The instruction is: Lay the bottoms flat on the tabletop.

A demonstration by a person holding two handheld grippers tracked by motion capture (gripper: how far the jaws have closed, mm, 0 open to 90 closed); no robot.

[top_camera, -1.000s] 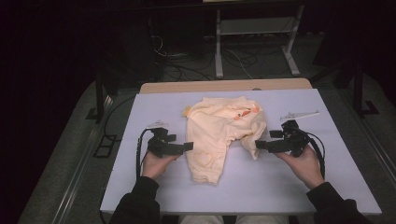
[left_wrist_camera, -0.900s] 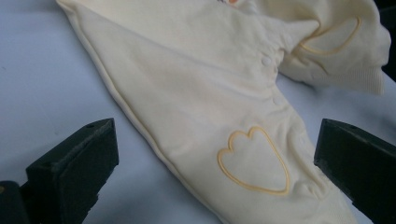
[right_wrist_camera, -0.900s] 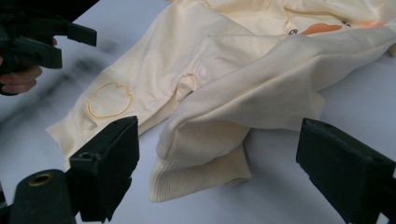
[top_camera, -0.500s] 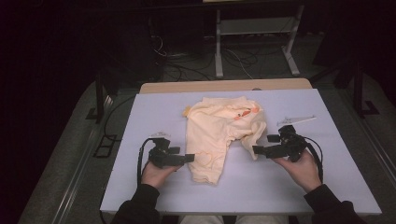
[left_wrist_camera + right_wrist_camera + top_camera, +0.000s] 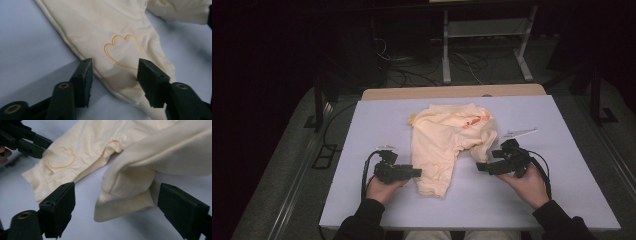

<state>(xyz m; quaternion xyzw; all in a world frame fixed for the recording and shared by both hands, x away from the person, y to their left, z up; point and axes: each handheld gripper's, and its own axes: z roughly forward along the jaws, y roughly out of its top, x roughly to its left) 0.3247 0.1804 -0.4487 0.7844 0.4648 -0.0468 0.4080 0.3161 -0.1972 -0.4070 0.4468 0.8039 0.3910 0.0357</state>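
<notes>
One cream garment point(image 5: 447, 145) lies between two grippers, left point(image 5: 416, 173) fingers just closing around it, right point(image 5: 482, 167) apart

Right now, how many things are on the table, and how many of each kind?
Cream baby garment: 1
Black grippers, left gripper and right gripper: 2
White tag lying on the table past the right gripper: 1
Total: 4
</notes>
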